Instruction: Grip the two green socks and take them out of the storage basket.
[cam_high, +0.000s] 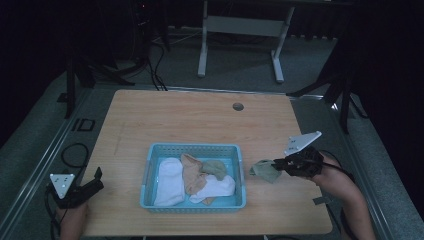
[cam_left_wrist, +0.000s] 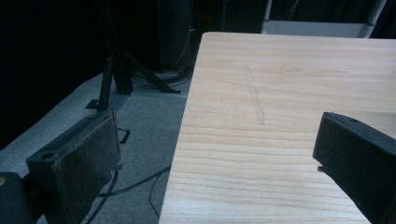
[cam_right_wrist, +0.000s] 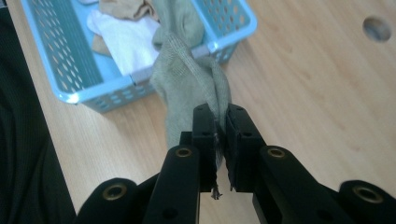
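Our right gripper (cam_right_wrist: 219, 121) pinches a green sock (cam_right_wrist: 187, 79) right of the blue basket (cam_high: 150, 165); a thin hold may slip. Our left gripper (cam_left_wrist: 210, 154) gapes wide, empty.

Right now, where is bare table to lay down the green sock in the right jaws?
Bare wood lies between the blue basket and the table's right edge, under the green sock the right gripper holds. The far half, up to the round hole, is free too. The basket is crowded with socks.
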